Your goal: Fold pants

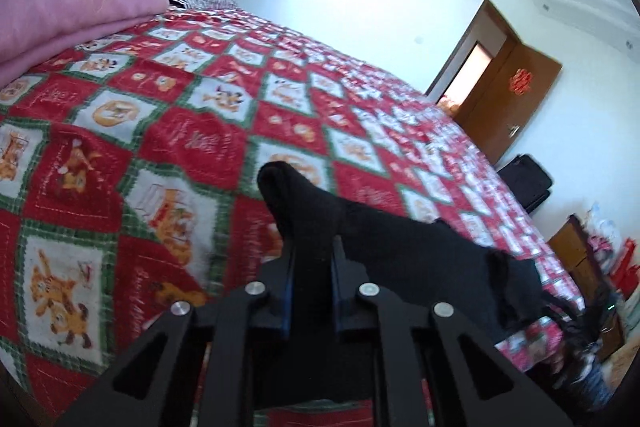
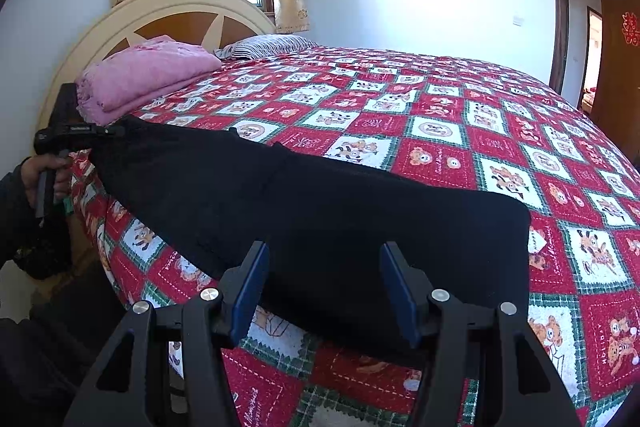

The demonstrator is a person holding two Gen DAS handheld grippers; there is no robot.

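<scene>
The black pants (image 2: 312,203) lie stretched along the near edge of the red patchwork bedspread (image 2: 460,131), a folded pink blanket (image 2: 148,75) off at ten o'clock by the headboard. The left gripper (image 1: 314,247) is pinched tight on one end of the cloth, bunching it upward. The right gripper (image 2: 324,255) hangs half open over the other end, clasping nothing.

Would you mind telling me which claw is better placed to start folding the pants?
Left. The left claw is already shut on one end of the black pants, while the right claw hangs open, gripping nothing.
</scene>
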